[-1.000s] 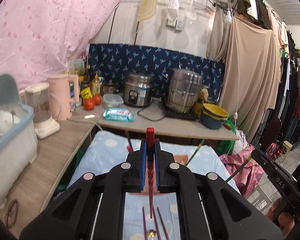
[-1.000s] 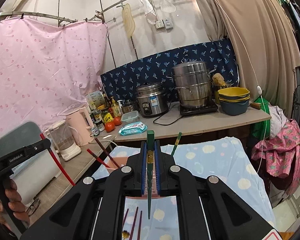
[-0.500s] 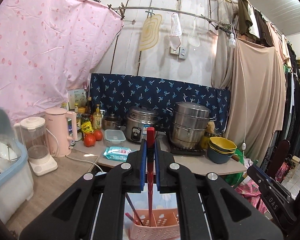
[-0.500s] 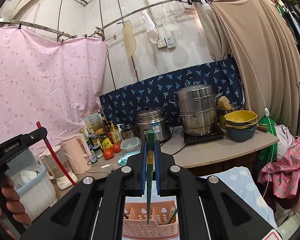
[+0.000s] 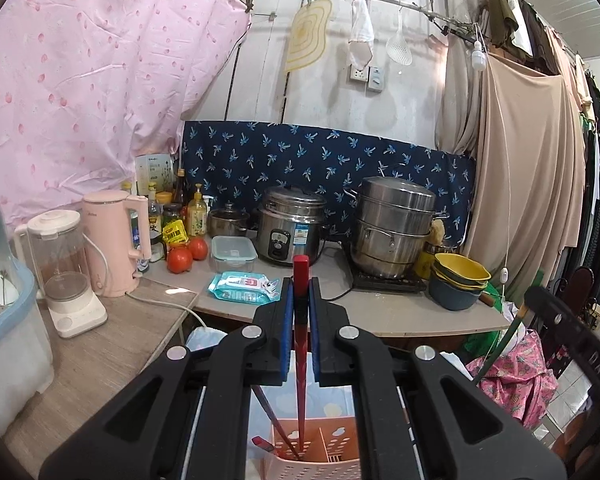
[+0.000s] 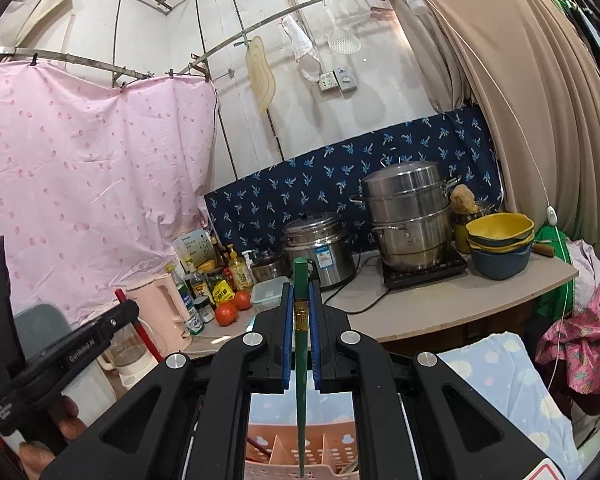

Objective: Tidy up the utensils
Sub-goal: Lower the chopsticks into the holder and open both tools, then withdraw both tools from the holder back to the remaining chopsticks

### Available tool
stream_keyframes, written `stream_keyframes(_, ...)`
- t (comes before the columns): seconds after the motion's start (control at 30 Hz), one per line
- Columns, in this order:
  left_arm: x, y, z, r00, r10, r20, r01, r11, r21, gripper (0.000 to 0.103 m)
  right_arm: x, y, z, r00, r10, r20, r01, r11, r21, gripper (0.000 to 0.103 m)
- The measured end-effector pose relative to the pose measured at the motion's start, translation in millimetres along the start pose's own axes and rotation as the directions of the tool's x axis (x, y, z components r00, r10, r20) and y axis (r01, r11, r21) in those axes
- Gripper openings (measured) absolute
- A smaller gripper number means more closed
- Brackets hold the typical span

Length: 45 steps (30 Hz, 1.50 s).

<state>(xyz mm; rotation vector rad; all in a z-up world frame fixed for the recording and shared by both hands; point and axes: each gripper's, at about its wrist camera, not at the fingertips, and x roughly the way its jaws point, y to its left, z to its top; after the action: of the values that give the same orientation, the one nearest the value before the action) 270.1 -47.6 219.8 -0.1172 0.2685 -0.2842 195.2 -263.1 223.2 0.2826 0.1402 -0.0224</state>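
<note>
The black frame of each hand-held gripper fills the lower part of its own view and hides most of the pale peach perforated plastic utensil basket (image 5: pixel 320 450) below, whose bottom is cut off by the picture edge. In the left wrist view, the left hand-held gripper (image 5: pixel 301 312) has its blue pads clamped together on a red chopstick (image 5: pixel 300 364), held upright with its upper end standing above the jaws and its lower end reaching down into a basket compartment, just beside another dark red stick (image 5: pixel 269 414) leaning there; which compartment is hard to tell. In the right wrist view, the right hand-held gripper (image 6: pixel 300 320) is clamped likewise on a green chopstick with a gold band (image 6: pixel 301 360), its tip hanging over the basket's (image 6: pixel 332 450) dividers, possibly just inside. Only the right view shows the person's hand (image 6: pixel 66 424) gripping the left tool at the left edge. Only the left view shows the white blender (image 5: pixel 62 276) whole on the wooden surface (image 5: pixel 112 356); a steel rice cooker (image 5: pixel 292 226) stands beyond in both.
</note>
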Motion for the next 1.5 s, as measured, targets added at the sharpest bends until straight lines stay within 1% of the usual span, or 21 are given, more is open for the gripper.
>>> stream_keyframes(0.1,7,1,-5,1.0,0.002,-0.016,-0.002,1.0,-0.003,0.007,5,1,3,1.0,-0.001,0.001,0.001,1.0,-0.005,0.007)
stream_keyframes(0.37,15,6,-14,0.999,0.008,-0.041,-0.008,1.0,-0.005,0.007,20,1,-6,1.0,-0.004,-0.03,0.004,1.0,0.0,0.007)
stream_keyframes(0.47,16,7,-18,0.999,0.008,-0.047,-0.009,1.0,-0.005,0.007,21,1,-3,1.0,0.002,-0.022,-0.002,1.0,0.006,0.007)
stream_keyframes(0.6,19,8,-21,0.998,0.008,-0.061,-0.009,1.0,-0.012,0.007,18,4,11,1.0,0.007,0.015,-0.007,1.0,0.004,0.007)
stream_keyframes(0.67,21,8,-23,0.998,0.007,-0.067,-0.008,1.0,-0.016,0.007,19,5,14,1.0,0.008,0.016,-0.008,1.0,0.0,0.007)
stream_keyframes(0.73,22,8,-25,0.997,0.006,-0.073,-0.007,1.0,-0.018,0.007,22,4,9,1.0,0.001,0.003,-0.001,1.0,-0.007,0.007)
stream_keyframes(0.87,22,8,-30,0.996,0.003,-0.085,-0.005,1.0,-0.021,0.007,34,-3,-14,0.998,-0.014,-0.059,0.014,1.0,-0.003,0.007)
stream_keyframes(1.07,22,9,-35,0.995,0.005,-0.099,-0.007,1.0,-0.022,0.007,51,-11,-48,0.987,-0.047,-0.151,0.044,0.999,-0.019,0.007)
stream_keyframes(1.1,21,10,-36,0.995,0.008,-0.101,-0.01,1.0,-0.027,0.008,53,-11,-53,0.985,-0.06,-0.161,0.056,0.998,-0.028,0.007)
stream_keyframes(1.13,21,11,-37,0.994,0.009,-0.105,-0.012,0.999,-0.031,0.011,54,-11,-57,0.983,-0.072,-0.168,0.068,0.997,-0.034,0.008)
stream_keyframes(1.17,20,12,-38,0.994,0.007,-0.107,-0.01,0.999,-0.035,0.017,53,-13,-61,0.982,-0.086,-0.17,0.081,0.996,-0.034,0.015)
stream_keyframes(1.23,17,13,-40,0.994,0.016,-0.105,-0.02,0.999,-0.04,0.026,50,-17,-64,0.98,-0.095,-0.172,0.092,0.995,-0.021,0.042)
stream_keyframes(1.27,16,14,-40,0.994,0.021,-0.104,-0.025,0.999,-0.042,0.03,46,-18,-65,0.981,-0.097,-0.166,0.095,0.995,-0.016,0.046)
stream_keyframes(1.37,11,16,-43,0.994,0.028,-0.11,-0.033,0.999,-0.044,0.032,36,-21,-68,0.982,-0.1,-0.161,0.099,0.995,-0.017,0.047)
stream_keyframes(1.5,1,19,-48,0.993,0.027,-0.116,-0.033,0.998,-0.045,0.033,24,-26,-75,0.98,-0.097,-0.174,0.096,0.995,-0.012,0.047)
